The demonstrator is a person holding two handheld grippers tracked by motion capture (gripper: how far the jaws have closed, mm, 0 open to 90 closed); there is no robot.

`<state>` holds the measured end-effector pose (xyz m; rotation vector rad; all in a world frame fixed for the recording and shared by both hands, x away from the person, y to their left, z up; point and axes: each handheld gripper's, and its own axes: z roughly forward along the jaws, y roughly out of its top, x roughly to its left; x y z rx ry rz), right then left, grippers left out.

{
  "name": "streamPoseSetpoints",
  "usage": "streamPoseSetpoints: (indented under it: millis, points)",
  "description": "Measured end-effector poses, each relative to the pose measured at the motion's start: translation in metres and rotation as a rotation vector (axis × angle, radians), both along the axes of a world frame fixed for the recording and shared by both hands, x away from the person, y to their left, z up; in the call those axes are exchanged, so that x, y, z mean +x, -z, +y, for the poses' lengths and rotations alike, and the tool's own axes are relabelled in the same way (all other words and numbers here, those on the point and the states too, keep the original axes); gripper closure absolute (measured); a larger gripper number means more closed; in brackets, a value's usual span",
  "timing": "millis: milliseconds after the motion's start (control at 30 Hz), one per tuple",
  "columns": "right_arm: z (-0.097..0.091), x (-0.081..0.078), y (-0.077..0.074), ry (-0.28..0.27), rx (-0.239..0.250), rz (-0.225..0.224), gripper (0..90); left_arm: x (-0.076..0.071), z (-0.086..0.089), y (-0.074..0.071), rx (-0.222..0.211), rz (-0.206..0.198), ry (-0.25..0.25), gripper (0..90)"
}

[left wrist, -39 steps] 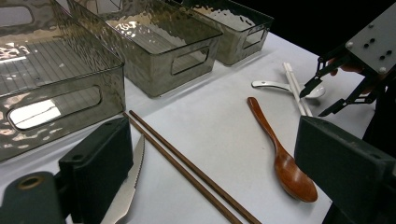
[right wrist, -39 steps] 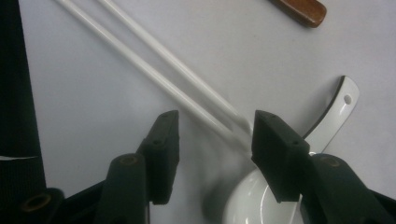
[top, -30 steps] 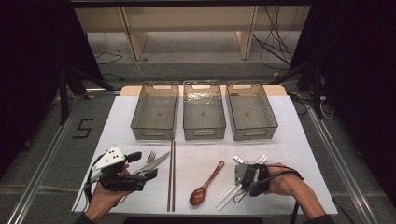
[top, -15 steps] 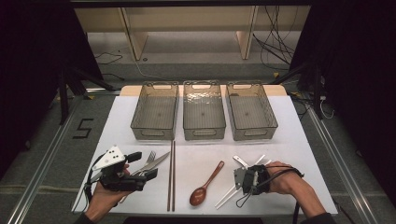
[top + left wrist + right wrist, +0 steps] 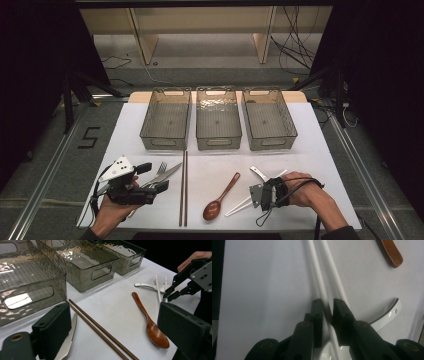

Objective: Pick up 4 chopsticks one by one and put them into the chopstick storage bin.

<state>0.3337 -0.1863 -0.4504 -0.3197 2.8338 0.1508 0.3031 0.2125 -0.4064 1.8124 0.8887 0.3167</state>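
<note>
Right gripper (image 5: 327,305) low over white chopsticks (image 5: 319,272) on desk (image 5: 215,165), near white spoon (image 5: 387,317); fingers (image 5: 316,315) just been closing, narrow gap, one stick between, firm pinch not confirmed. Left gripper (image 5: 112,335) open above knife (image 5: 68,340). Risk: catching one stick alone, the other rolling off, or spoon dragged along.

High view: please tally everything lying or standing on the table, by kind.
Bins: 3
Brown chopsticks: 2
White chopsticks: 2
Wooden spoon: 1
White spoon: 1
Fork: 1
Knife: 1
Total: 11
</note>
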Motion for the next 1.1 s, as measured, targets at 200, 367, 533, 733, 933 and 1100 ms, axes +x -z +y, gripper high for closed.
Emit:
streamPoseSetpoints:
  millis: [200,367,533,733,933,1100]
  points:
    - [0.001,0.0,0.0,-0.044,-0.026,-0.015,83.6,0.0,0.0,0.0,-0.001,0.0,0.0,11.2]
    - [0.001,0.0,0.0,-0.078,-0.03,-0.013,85.0,0.0,0.0,0.0,-0.006,0.002,-0.002,11.3]
    - [0.001,0.0,0.0,-0.096,-0.023,-0.027,85.2,0.0,0.0,0.0,-0.001,0.002,0.0,11.2]
    - [0.0,-0.001,-0.002,-0.104,-0.021,-0.021,85.4,0.0,0.0,0.0,-0.006,0.002,-0.003,11.3]
    - [-0.003,0.0,-0.005,-0.081,-0.009,-0.023,85.5,0.0,0.0,0.0,-0.006,0.0,-0.004,11.3]
    - [-0.007,-0.002,-0.012,-0.052,0.034,-0.021,85.5,0.0,0.001,-0.001,-0.008,-0.002,-0.006,11.3]
